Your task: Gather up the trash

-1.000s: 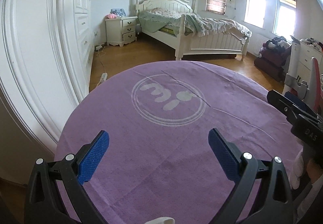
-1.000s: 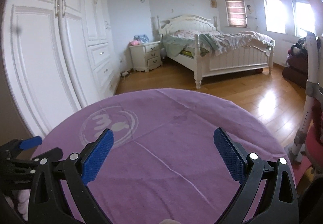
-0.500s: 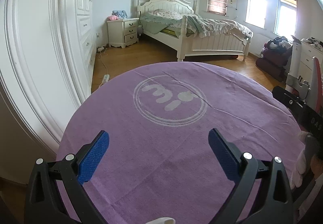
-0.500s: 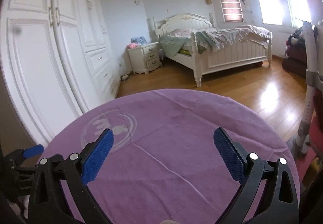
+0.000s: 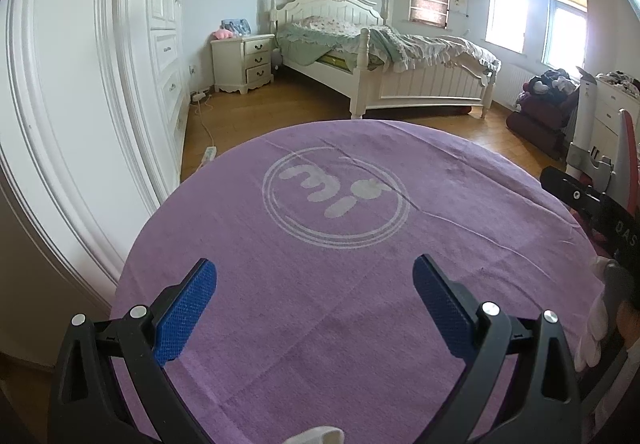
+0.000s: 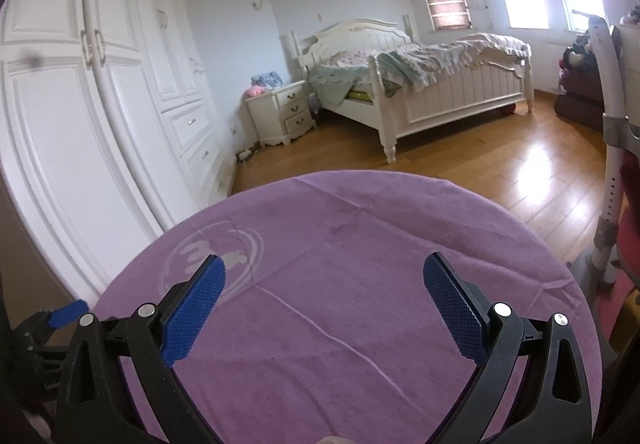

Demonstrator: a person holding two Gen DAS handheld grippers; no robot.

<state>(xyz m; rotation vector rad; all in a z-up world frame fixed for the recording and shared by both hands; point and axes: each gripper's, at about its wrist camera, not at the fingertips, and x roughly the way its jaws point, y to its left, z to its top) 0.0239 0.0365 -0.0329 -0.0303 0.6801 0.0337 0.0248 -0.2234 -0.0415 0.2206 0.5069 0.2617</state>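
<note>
Trash: none that I can make out on the purple cloth-covered round worktop (image 5: 340,304) in either view, so its place, its long axis and its direction from either tool cannot be told.
Possible scrap: a small white piece (image 5: 316,436) at the very near edge of the left view, below the tool; whether it is litter is unclear.
Left tool (image 5: 314,284): blue-padded black fingers spread wide, nothing between them, hovering over the near part of the cloth, the pale ring logo (image 5: 336,195) just beyond.
Right tool (image 6: 324,284): likewise spread and empty, over the cloth to the right of the logo.
Nearer hand: no telling until a target shows.
Surroundings: white wardrobe (image 6: 100,103) at left, white wooden bed (image 5: 384,59) far across the wooden floor (image 6: 500,163).
Judgement: the search comes first; neither tool has anything to close on.
</note>
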